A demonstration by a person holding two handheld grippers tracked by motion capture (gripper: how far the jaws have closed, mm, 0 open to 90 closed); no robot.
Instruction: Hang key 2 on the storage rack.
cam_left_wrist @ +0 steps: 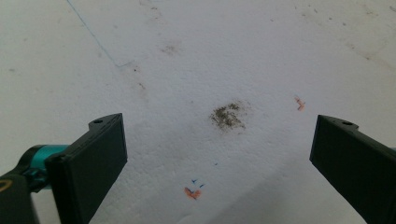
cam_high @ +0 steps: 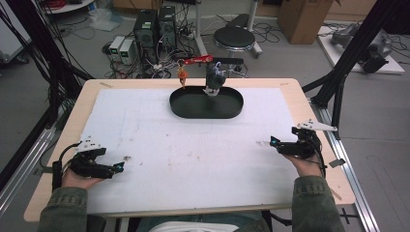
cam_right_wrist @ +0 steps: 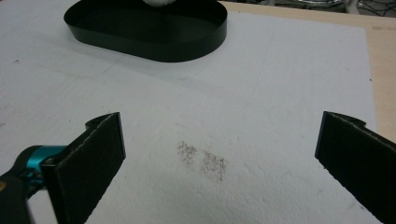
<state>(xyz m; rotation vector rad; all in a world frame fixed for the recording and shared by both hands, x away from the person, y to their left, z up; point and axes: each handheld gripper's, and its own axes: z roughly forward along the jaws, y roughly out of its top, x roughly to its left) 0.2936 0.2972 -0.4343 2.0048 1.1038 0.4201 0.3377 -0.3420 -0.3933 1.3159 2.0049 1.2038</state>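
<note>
On the white mat, both grippers rest wide apart, empty: left gripper near-left, right gripper near-right. Black tray sits at far centre, holding a pale object, possibly a figurine.

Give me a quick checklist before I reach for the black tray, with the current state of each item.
1. Left gripper open, nothing between its jaws: ok.
2. Right gripper open, nothing between its jaws: ok.
3. White mat between the grippers and the black oval tray free of obstacles: ok.
4. Tray lies flat at the far side of the mat: ok.
5. What the small white and grey object in the tray is: cannot tell.
6. Red clamp arm clear of the tray: cannot tell.
</note>
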